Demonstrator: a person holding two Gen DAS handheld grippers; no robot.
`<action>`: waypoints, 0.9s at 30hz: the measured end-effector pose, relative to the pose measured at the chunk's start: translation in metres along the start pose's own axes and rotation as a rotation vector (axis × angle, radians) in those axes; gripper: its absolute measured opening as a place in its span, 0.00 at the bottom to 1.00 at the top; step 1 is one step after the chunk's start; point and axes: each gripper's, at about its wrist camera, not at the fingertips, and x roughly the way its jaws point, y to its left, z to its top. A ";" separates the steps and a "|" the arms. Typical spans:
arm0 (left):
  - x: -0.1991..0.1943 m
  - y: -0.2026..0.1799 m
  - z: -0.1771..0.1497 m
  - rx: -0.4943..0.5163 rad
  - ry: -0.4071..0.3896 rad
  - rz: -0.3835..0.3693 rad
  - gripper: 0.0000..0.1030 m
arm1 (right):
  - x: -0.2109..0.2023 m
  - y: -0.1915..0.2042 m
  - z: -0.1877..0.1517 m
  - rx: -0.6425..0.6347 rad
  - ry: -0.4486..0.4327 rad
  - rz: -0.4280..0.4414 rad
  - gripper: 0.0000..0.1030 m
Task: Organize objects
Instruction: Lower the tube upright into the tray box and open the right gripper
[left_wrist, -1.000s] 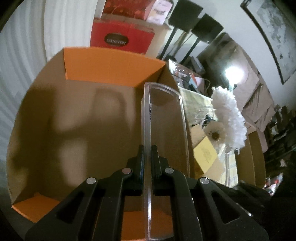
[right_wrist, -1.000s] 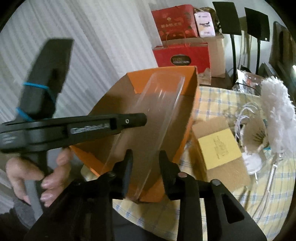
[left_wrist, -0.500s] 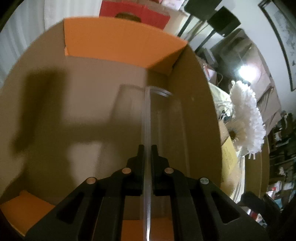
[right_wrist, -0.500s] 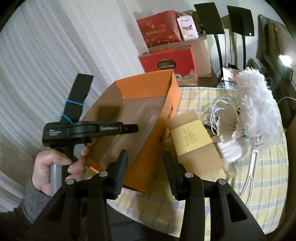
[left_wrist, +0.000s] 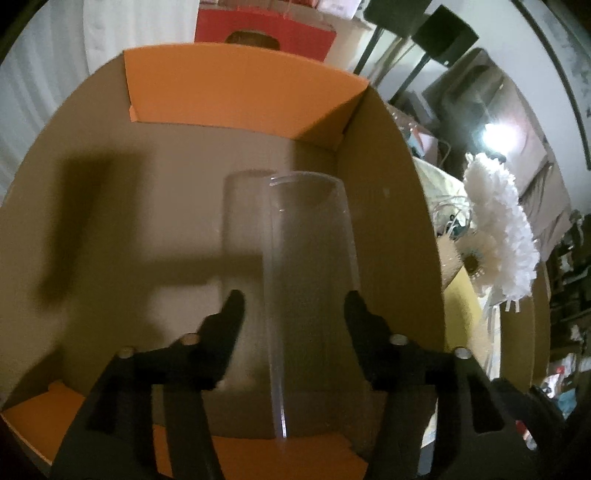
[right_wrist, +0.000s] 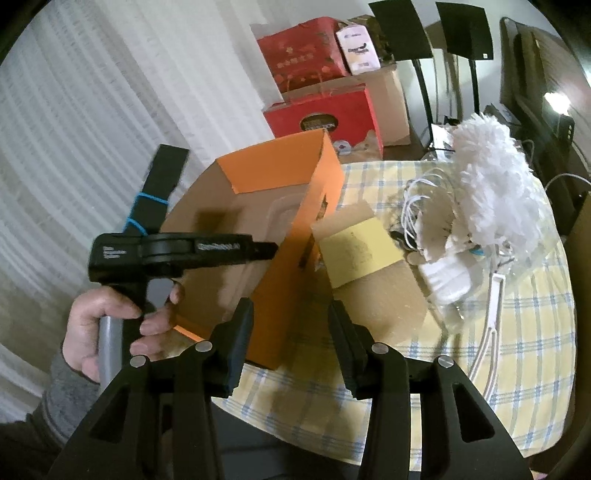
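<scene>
Box (left_wrist: 229, 110): orange carton, filling most of your left wrist frame; centre-left in your right view.
Tray (left_wrist: 310, 280): clear and long, lying inside the box at frame centre, long axis running straight away from your left gripper (left_wrist: 293, 308), whose spread jaws flank its near part without touching.
Right gripper (right_wrist: 290, 328): jaws parted, empty, outside the box at lower centre; your left is nearer.

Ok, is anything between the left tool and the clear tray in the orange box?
Nothing visible. The left tool is open, its fingers either side of the clear tray, which lies inside the orange box. No other object shows in the box.
</scene>
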 end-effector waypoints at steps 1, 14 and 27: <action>-0.003 0.000 -0.001 0.000 -0.009 -0.002 0.62 | -0.001 -0.001 0.000 0.000 -0.001 -0.006 0.44; -0.067 -0.021 -0.022 0.135 -0.195 0.019 0.97 | -0.017 -0.021 -0.006 -0.011 -0.035 -0.128 0.74; -0.083 -0.044 -0.048 0.220 -0.259 0.016 0.99 | -0.015 -0.031 -0.008 -0.059 -0.038 -0.197 0.79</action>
